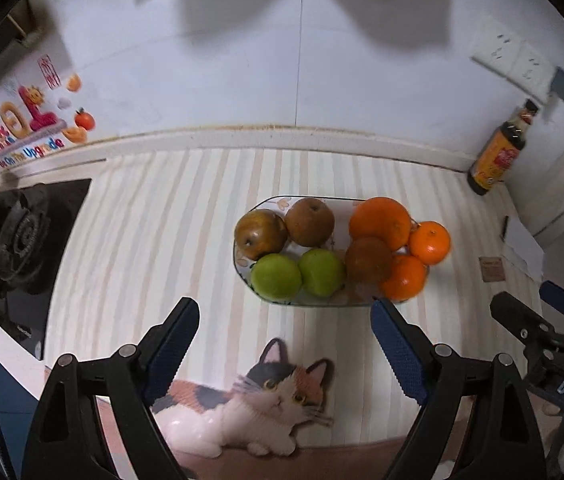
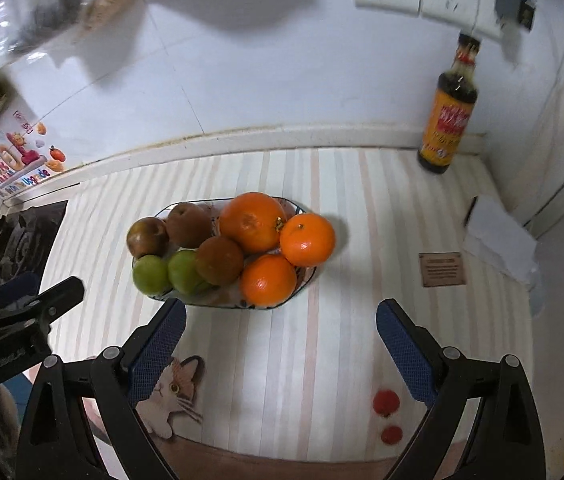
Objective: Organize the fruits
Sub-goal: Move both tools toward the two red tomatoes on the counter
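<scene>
An oval patterned plate point(image 1: 270, 201) point(image 2: 305, 278) on the striped counter holds several fruits: three oranges point(image 1: 379, 222) point(image 2: 252, 222), two green fruits point(image 1: 276, 276) point(image 2: 150, 274) and three brown ones point(image 1: 260, 234) point(image 2: 220, 260). My left gripper point(image 1: 283, 316) is open and empty, just short of the plate's near rim. My right gripper point(image 2: 282, 320) is open and empty, near the plate's front right. Each gripper shows in the other's view, the right point(image 1: 529, 312) and the left point(image 2: 38, 292).
A gas stove point(image 1: 22, 240) point(image 2: 14, 240) sits at the left. A dark sauce bottle point(image 1: 499, 150) point(image 2: 447, 116) stands at the back right by the wall. A cat picture point(image 1: 266, 404) and two red spots point(image 2: 386, 402) mark the near counter. A white box point(image 2: 497, 236) lies right.
</scene>
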A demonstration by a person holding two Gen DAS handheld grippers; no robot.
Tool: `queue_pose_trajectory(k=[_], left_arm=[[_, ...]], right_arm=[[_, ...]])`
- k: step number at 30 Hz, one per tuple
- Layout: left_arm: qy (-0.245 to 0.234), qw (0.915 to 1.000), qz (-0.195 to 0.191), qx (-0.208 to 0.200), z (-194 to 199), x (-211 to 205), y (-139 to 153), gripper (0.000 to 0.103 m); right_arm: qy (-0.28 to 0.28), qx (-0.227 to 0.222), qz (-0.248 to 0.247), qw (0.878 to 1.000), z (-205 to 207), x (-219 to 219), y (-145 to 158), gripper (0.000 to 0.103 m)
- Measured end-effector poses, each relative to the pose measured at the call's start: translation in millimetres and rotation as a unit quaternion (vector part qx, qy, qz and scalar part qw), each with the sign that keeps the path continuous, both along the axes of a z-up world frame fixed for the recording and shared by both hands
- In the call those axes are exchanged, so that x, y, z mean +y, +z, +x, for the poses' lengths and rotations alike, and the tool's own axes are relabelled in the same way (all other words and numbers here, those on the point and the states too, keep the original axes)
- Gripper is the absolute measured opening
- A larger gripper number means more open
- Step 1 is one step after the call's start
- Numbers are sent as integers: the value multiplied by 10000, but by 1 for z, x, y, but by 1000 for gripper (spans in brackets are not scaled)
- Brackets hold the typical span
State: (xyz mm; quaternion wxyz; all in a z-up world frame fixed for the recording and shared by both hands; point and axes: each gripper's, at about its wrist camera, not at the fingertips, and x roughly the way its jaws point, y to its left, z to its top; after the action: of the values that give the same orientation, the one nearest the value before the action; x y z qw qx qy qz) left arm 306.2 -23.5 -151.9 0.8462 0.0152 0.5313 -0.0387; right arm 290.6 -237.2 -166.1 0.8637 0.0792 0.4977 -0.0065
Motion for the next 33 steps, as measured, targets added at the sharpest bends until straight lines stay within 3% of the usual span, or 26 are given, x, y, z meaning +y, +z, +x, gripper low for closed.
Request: queue_pose_trajectory(k=[10, 19, 27, 33], left_arm=[[-130, 9976, -55, -680, -73, 18, 65, 88], [-241, 9940, -243, -1040, -118, 25, 99, 88], [-286, 9932, -258, -1102, -131, 27, 105, 88], [-267, 9945, -286, -973, -132, 25, 99, 88]], right_arm=[[-79, -642, -217, 9977, -90, 31, 72, 98], [-182, -1030, -292, 9941, -146, 48, 116, 98], [-276, -1207, -372, 9916, -167, 52, 136, 98], [-296, -1098, -226, 9933, -169, 52, 132, 98]])
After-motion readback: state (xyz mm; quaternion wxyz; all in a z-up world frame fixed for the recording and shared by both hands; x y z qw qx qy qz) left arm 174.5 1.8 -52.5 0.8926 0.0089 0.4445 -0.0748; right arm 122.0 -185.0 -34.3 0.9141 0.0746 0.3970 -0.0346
